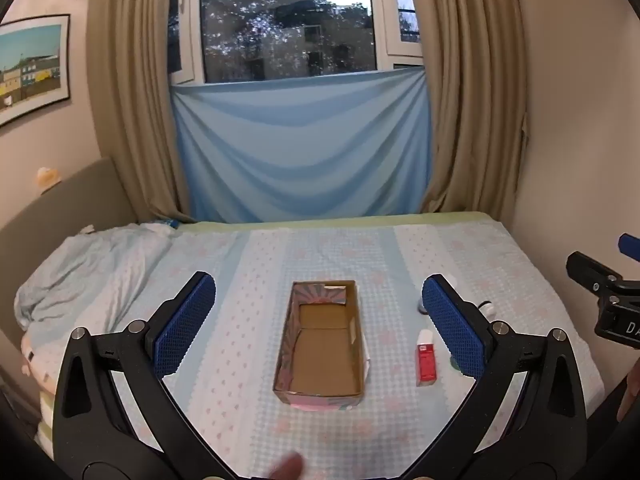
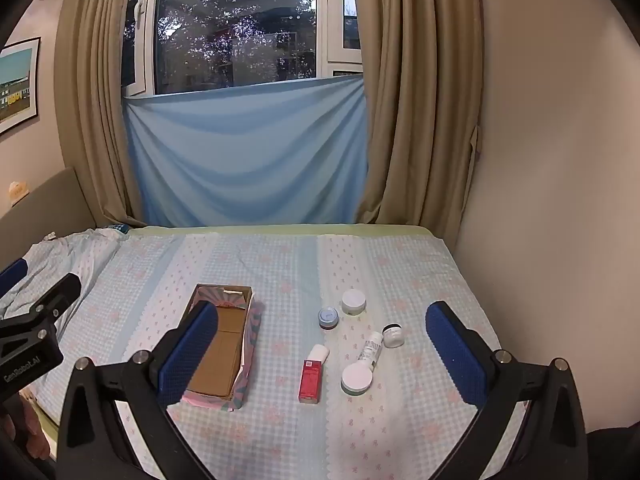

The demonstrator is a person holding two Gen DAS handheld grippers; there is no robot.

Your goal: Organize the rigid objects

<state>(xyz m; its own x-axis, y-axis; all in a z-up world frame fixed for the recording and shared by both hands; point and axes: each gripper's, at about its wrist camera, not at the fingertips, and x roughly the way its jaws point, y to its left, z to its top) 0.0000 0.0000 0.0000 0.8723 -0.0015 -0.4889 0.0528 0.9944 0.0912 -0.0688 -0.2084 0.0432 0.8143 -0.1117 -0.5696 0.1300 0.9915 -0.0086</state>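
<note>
While both tongs hover spread w/ nothing between them, the open cardboard box (image 1: 320, 344) sits empty mid-bed. Just right of it: red carton (image 2: 309, 380), white tube (image 2: 370, 348), small jar (image 2: 393, 335), blue-lidded jar (image 2: 328, 317), two white-lidded jars (image 2: 353, 301), loosely clustered. Left tongs (image 1: 318, 326) frame the box; right tongs (image 2: 320, 354) frame the cluster. Bed (image 2: 280, 264) w/ checked sheet; curtains (image 2: 420, 100) behind.

red bottle (image 2: 309, 380) with white cap, brown box (image 1: 322, 343) with pink-teal outside, blue-padded black tongs (image 2: 320, 358)
</note>
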